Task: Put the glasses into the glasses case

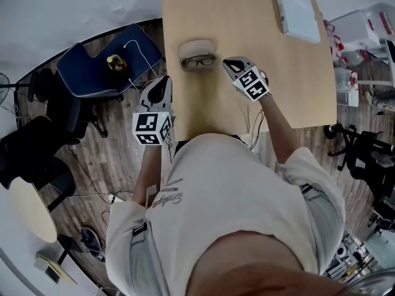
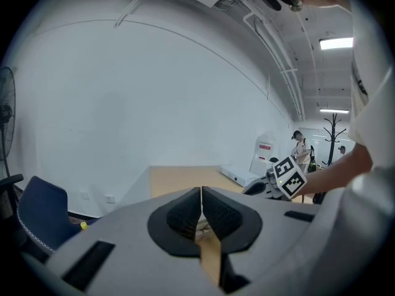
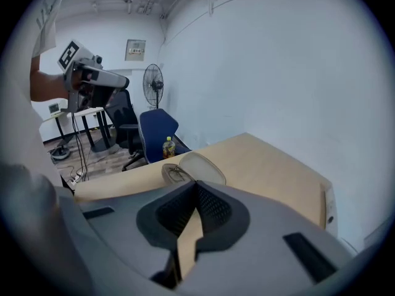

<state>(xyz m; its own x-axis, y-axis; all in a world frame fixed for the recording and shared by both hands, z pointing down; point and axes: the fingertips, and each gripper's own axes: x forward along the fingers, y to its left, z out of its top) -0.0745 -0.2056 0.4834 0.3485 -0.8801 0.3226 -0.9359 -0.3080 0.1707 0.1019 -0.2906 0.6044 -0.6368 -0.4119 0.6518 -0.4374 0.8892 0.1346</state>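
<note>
An open beige glasses case (image 1: 197, 46) lies near the left edge of the wooden table (image 1: 247, 23), with the dark-framed glasses (image 1: 198, 61) resting in its lower half. In the right gripper view the case (image 3: 200, 167) stands open with the glasses (image 3: 174, 175) inside. My right gripper (image 1: 228, 64) hovers just right of the case, shut and empty; its pads (image 3: 210, 207) touch. My left gripper (image 1: 163, 84) hangs off the table's left edge, short of the case, also shut with nothing held (image 2: 201, 205).
A flat white box (image 1: 297, 12) lies at the table's far right. Left of the table stands a blue chair (image 1: 99, 73) with a yellow bottle (image 1: 115, 61) on it. A floor fan (image 3: 152, 85) and black chairs stand beyond. Shelving with clutter lines the right side.
</note>
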